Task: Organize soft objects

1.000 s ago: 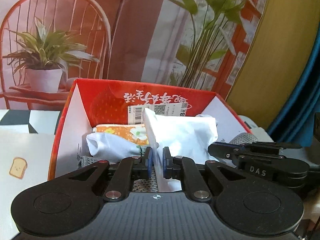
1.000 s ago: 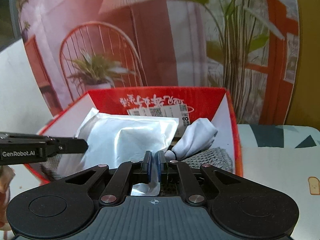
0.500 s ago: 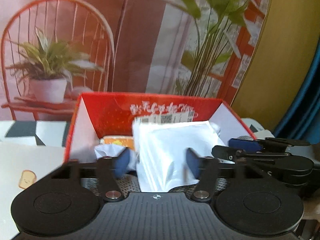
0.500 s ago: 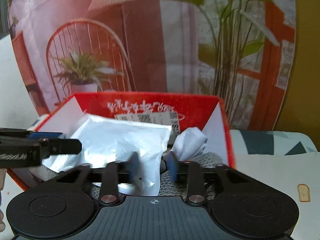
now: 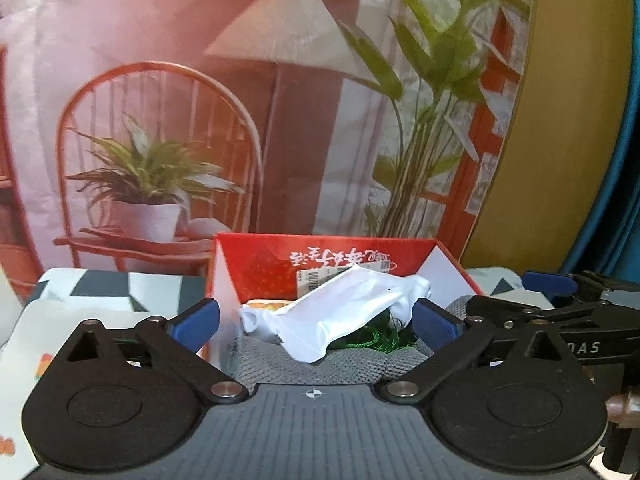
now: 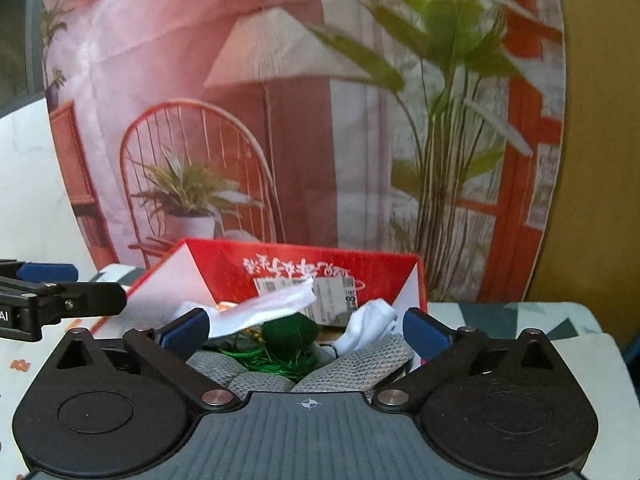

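Observation:
A red cardboard box (image 5: pixel 256 268) with white inner walls holds several soft things. A white plastic packet (image 5: pixel 344 312) lies slanted on top of a grey knitted cloth (image 5: pixel 320 364) and green tasselled thread (image 5: pixel 368 340). My left gripper (image 5: pixel 316 318) hovers in front of and above the box, its jaws opening wide and touching nothing. In the right wrist view the box (image 6: pixel 224 268) holds the packet (image 6: pixel 272 304), a green tasselled ball (image 6: pixel 288 332), a white cloth (image 6: pixel 372 320) and the grey knit (image 6: pixel 360 364). My right gripper (image 6: pixel 306 330) is also opening, with nothing held.
A printed backdrop (image 5: pixel 280 120) of a chair, lamp and plants stands right behind the box. The box sits on a tablecloth (image 6: pixel 520 316) with dark triangles. A white mat (image 5: pixel 60 332) lies at the left. The right gripper's fingers (image 5: pixel 504 312) reach in beside the box.
Both grippers were shut on the white packet's lower edge. They opened, let it go and drew up and back. The packet sank flat into the box, baring the green tassel.

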Tool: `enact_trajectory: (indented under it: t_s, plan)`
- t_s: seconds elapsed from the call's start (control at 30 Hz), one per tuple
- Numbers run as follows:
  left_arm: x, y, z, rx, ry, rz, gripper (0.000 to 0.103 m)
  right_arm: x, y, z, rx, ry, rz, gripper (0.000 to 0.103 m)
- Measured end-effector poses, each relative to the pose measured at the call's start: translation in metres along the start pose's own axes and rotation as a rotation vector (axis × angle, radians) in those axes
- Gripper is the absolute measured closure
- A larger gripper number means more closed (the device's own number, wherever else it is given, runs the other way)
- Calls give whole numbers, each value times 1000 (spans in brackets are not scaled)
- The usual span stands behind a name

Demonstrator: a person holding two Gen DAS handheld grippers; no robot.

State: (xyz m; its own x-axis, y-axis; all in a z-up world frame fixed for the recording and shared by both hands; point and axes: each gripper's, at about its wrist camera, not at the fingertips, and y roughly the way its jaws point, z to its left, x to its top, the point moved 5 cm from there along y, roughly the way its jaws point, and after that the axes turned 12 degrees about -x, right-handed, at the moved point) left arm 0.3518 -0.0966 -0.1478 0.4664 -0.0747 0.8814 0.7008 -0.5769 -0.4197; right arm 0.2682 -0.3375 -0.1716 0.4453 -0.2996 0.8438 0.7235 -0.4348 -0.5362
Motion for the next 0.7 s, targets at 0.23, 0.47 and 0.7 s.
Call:
enact_trajectory:
  t_s: [0.23,0.47,0.7]
  plan:
    - [3,-58,-12,31,-24,-64,0,13,-55,-2,17,54,-70,0]
    - [4,-110,-32,116,11,-111,0,20,-106,-9,7,131,-113,0]
    - [3,-154,-53,108,18,-148,0,19,-150,-16,2,139,-109,0]
